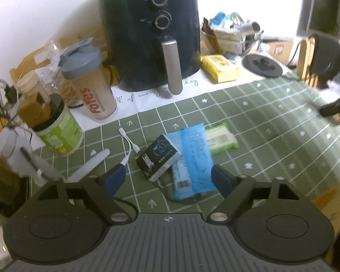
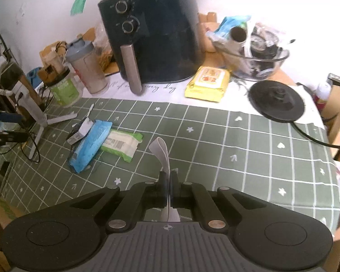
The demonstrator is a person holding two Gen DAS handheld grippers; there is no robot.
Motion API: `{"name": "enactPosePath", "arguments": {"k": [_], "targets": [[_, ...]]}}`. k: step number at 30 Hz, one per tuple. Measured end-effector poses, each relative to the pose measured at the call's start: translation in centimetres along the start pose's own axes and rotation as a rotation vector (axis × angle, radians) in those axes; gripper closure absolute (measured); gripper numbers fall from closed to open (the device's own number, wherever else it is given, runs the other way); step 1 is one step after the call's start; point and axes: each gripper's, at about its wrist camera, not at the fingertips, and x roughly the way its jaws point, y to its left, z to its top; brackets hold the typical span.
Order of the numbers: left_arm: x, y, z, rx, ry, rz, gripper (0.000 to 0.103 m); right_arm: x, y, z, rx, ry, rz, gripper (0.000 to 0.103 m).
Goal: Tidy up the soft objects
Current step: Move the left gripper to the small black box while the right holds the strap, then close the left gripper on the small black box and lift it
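With the right tongs (image 2: 167,181) clamped on a grey strap (image 2: 162,151), the spread left tongs (image 1: 168,178) must next close on the blue packet (image 1: 190,158).

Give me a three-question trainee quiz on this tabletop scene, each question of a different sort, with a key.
1. True or false: the right tongs are shut on a thin grey-white flat strip.
2. Multiple choice: the long blue plastic packet lies partly over which item? A) green-and-white wipes pack B) yellow wipes pack C) black round kettle base
3. Fill in: the left tongs are ____ and hold nothing.

Key: 1 true; 2 A; 3 open.
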Motion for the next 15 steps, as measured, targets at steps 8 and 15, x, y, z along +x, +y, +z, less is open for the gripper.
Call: {"name": "enactPosePath", "arguments": {"k": [8,15], "targets": [[4.8,-0.3,0.2,0.175,0.021,0.056,0.016,-3.4,-0.5,-1.9,0.076,-0.032,-0.023,0.098],[9.5,1.1,0.6,0.199,0.082,-0.011,0.016,-5.4,-0.3,-3.2,0.106,-0.045,-0.040,0.098]]}}
